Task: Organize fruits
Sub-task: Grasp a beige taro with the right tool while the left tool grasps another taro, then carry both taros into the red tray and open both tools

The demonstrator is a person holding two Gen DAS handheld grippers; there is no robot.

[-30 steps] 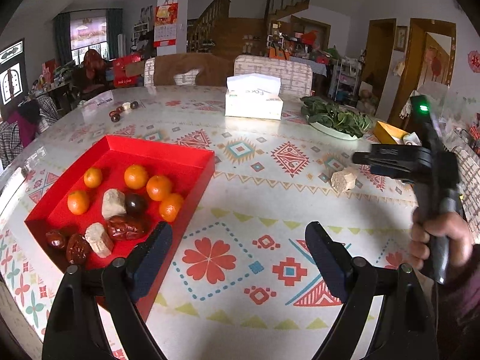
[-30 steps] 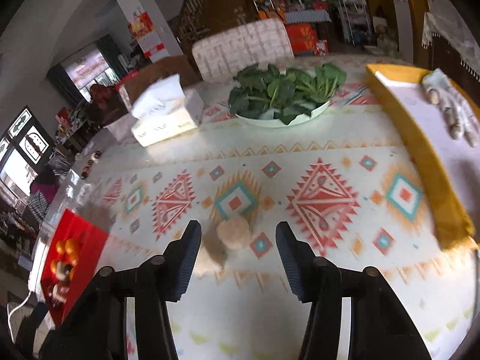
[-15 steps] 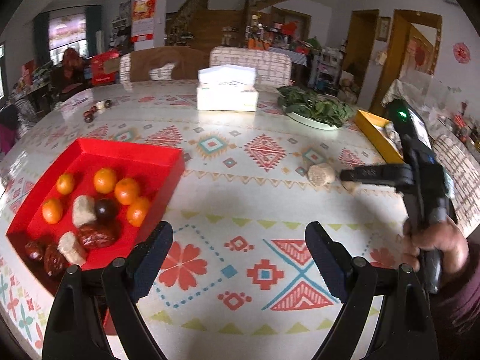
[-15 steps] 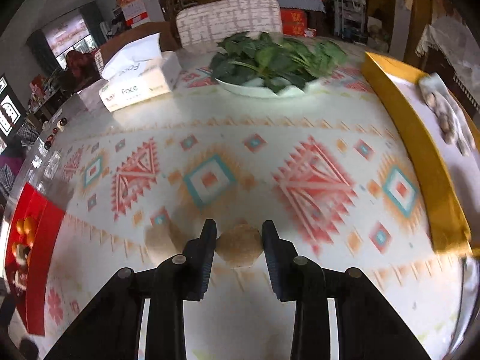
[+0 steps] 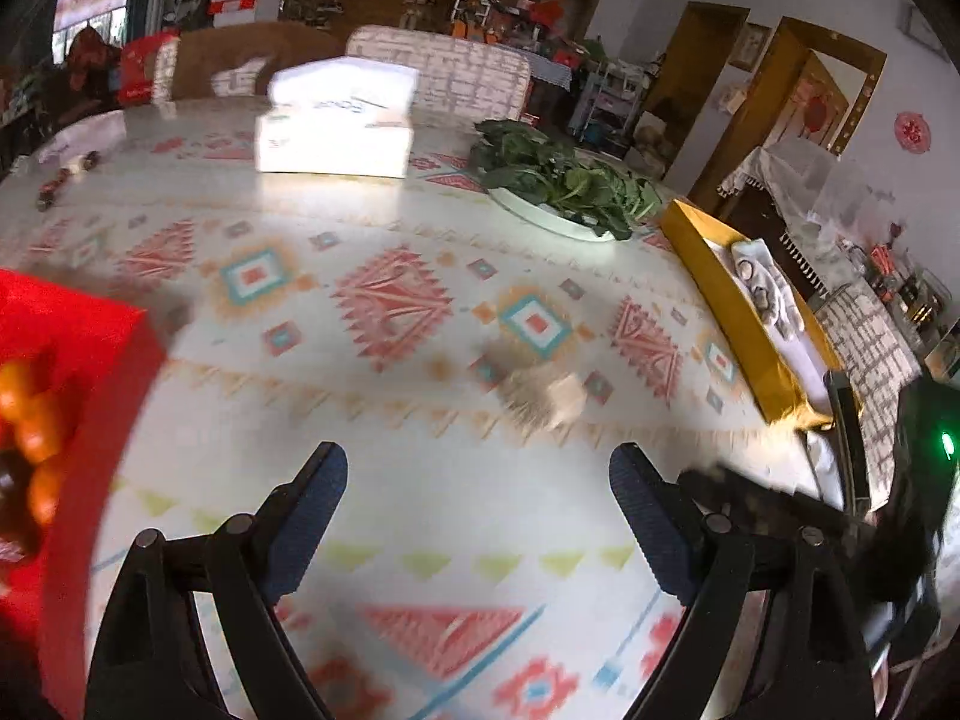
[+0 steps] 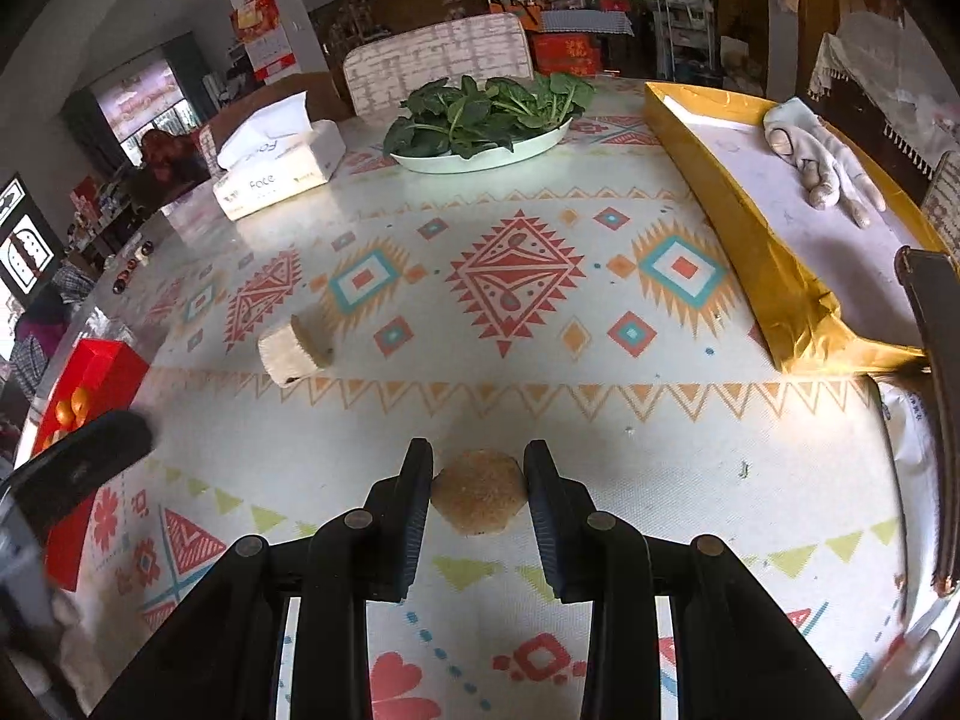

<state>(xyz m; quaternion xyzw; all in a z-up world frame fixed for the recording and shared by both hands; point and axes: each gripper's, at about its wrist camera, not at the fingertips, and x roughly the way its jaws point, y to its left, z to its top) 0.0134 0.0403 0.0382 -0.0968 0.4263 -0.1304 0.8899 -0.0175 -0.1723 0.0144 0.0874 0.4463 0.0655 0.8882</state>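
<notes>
My right gripper [image 6: 478,495] is shut on a tan round fruit piece [image 6: 479,498] and holds it just above the patterned tablecloth. A second pale fruit chunk [image 6: 295,348] lies on the cloth ahead and left of it; it also shows blurred in the left wrist view [image 5: 549,399]. My left gripper [image 5: 478,510] is open and empty, with that chunk ahead of its right finger. The red tray [image 5: 66,324] with oranges [image 5: 24,414] sits at the far left; it also shows in the right wrist view [image 6: 96,360].
A white tissue box [image 6: 276,171] and a plate of green leaves [image 6: 486,120] stand at the back. A gold tray [image 6: 750,222] with a pale glove [image 6: 822,162] lies on the right. A dark chair back [image 6: 936,360] is at the right table edge.
My right gripper has closed on the round piece and drawn it back toward the near edge. My left gripper has swung right, pushing the red tray to the frame's left edge.
</notes>
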